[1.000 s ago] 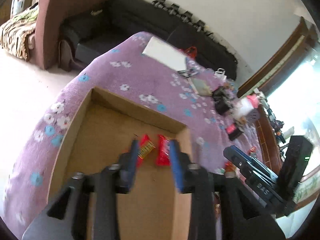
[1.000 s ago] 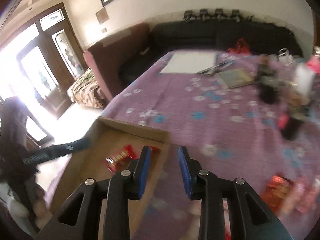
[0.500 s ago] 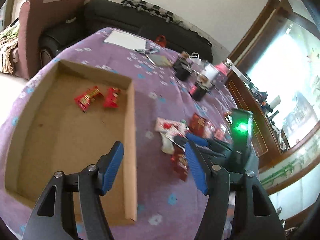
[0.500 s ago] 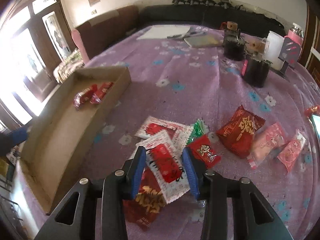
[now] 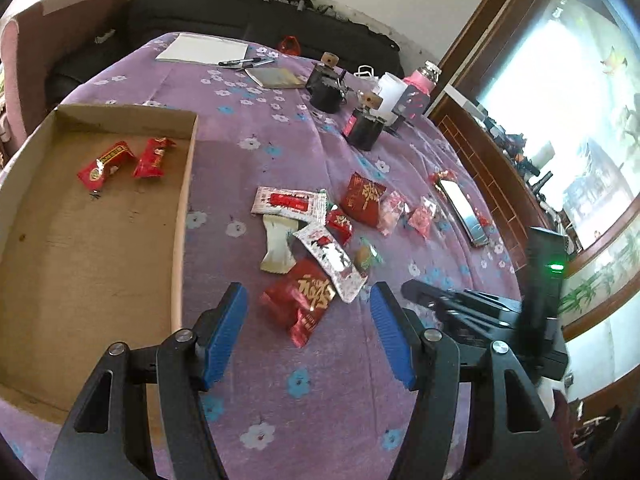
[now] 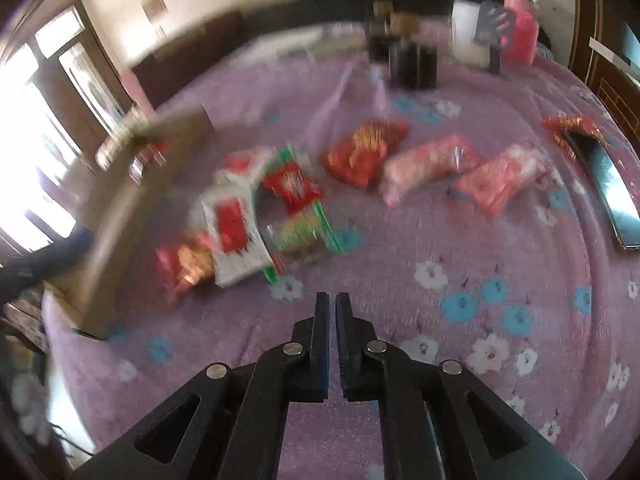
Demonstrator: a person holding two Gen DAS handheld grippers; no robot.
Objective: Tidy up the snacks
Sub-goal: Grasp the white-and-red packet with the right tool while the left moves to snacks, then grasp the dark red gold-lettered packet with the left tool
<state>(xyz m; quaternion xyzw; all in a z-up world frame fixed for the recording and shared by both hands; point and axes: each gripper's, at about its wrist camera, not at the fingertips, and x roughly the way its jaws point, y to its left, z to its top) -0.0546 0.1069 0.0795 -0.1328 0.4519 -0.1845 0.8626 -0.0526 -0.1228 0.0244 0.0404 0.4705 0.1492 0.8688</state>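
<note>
An open cardboard tray [image 5: 182,216] lies on the left of the purple flowered cloth, with two red snacks [image 5: 106,162] [image 5: 154,156] inside. Loose snacks lie to its right: a red packet with gold writing [image 5: 300,300], a white and red sachet [image 5: 328,256], a green sweet [image 5: 366,256] and pink packets [image 5: 392,208]. My left gripper [image 5: 308,290] stands open just above the red gold-lettered packet, not touching it. My right gripper [image 6: 332,298] is shut with nothing in it, over bare cloth short of the blurred pile, nearest the green sweet [image 6: 304,232]. Its black body [image 5: 460,304] shows in the left wrist view.
At the far side of the table stand two black jars [image 5: 326,88] [image 5: 362,130], a white cup [image 5: 390,92] and a pink bottle [image 5: 420,88]. A phone [image 5: 464,208] lies right of the snacks. Paper [image 5: 202,48] and a notebook [image 5: 276,78] lie farther back, before a dark sofa [image 5: 240,20].
Both grippers have swung from over the tray to the loose snack pile. The left jaws have widened. The right jaws have closed on nothing, and the right view is now motion-blurred.
</note>
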